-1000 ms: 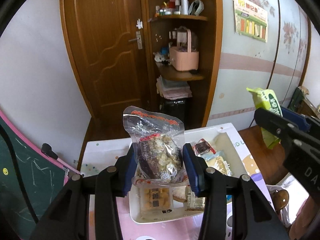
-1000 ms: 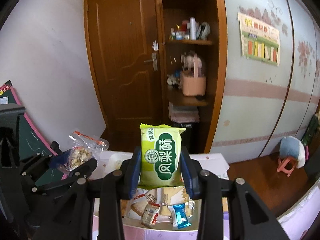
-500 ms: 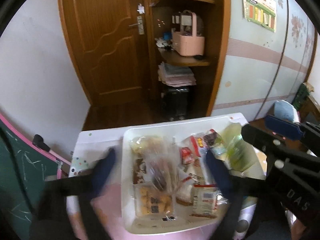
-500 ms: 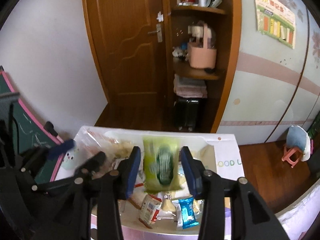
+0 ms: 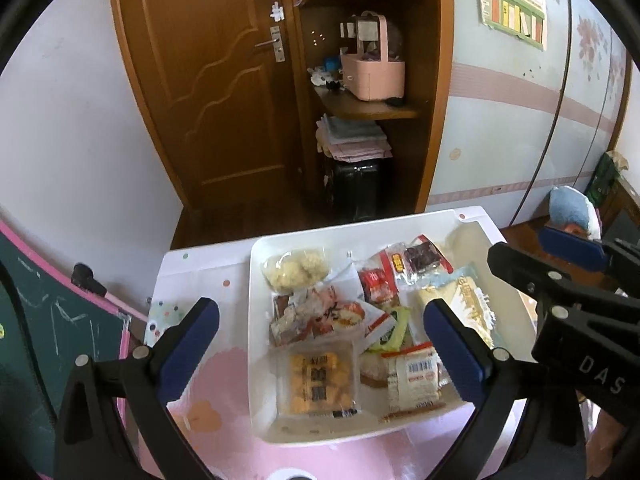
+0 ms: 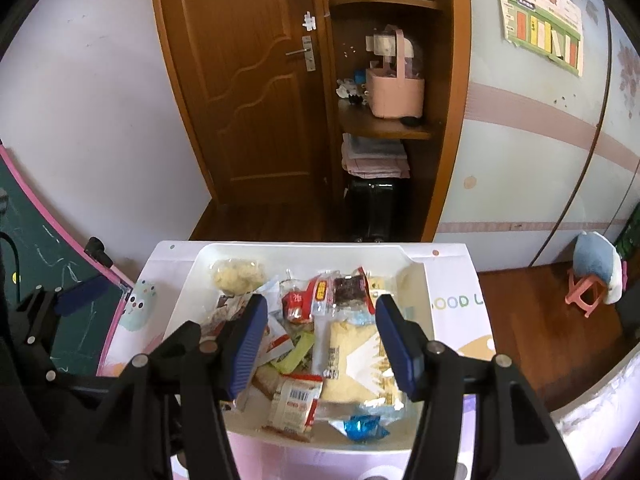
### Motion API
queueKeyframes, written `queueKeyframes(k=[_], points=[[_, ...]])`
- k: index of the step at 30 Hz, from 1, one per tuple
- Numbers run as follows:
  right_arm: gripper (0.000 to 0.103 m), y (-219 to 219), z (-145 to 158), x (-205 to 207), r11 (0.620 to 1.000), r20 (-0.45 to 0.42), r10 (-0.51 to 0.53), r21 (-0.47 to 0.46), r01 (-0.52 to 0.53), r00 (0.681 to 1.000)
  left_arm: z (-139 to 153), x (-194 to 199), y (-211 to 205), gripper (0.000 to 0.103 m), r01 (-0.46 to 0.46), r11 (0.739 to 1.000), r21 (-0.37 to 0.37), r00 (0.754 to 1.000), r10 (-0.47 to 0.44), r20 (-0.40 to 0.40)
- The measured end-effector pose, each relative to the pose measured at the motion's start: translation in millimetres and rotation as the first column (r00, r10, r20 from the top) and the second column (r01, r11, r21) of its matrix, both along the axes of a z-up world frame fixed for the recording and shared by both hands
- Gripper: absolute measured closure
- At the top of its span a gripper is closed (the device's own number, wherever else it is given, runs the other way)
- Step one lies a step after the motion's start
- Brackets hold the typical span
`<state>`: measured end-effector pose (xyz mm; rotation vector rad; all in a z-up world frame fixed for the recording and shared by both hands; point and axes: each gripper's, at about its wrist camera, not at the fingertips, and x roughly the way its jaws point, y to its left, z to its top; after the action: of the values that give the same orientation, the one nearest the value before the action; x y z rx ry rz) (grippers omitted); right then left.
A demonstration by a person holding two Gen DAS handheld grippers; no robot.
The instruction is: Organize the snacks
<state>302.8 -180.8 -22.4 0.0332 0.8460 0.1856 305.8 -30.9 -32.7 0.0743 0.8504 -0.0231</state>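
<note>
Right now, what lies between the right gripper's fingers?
Nothing held: the right gripper is opening over the tray, with only the snacks lying below, seen in the right wrist view.

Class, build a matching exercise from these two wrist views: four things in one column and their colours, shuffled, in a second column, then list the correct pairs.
Things:
1. tray
2. basket
3. door
4. candy

Colours:
A. brown
B. blue
C. white
D. pink

Pairs: 1-C, 2-D, 3-A, 4-B
</note>
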Motion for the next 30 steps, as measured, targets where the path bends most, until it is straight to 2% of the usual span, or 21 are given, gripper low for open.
queueKeyframes(k=[8, 16, 18, 22, 26, 30], points=[[0.046, -3, 30, -45, 1.000, 0.035, 0.001, -0.004, -0.001, 0.999, 30, -47, 8, 0.001, -0.022, 1.000, -0.018, 1.000, 0.022, 0.006], [0.046, -9, 66, -112, 1.000, 0.081, 0.001, 0.007, -0.002, 0.997, 73, -136, 9, 0.001, -0.003, 1.000, -0.026, 0.997, 0.004, 0.073], [0.046, -10, 73, -132, 1.000, 0.087, 0.008, -0.006, -0.007, 0.996, 79, -162, 11, 0.001, 0.010, 0.999, -0.047, 0.997, -0.006, 0.078], [0.046, -12, 78, -171, 1.000, 0.092, 0.021, -0.012, -0.020, 0.996, 85, -204, 18, 0.001, -0.009, 0.996, -0.087, 0.997, 0.015, 0.073], [0.046, -15, 78, -212, 1.000, 0.094, 0.019, 0.016, -0.021, 0.995, 78, -238, 25, 0.001, -0.078, 0.996, -0.051, 0.997, 0.079, 0.011], [0.045, -15, 68, -246, 0.999, 0.082, 0.012, 0.046, -0.016, 0.997, 69, -270, 32, 0.001, -0.093, 0.995, -0.034, 0.996, 0.094, 0.011]])
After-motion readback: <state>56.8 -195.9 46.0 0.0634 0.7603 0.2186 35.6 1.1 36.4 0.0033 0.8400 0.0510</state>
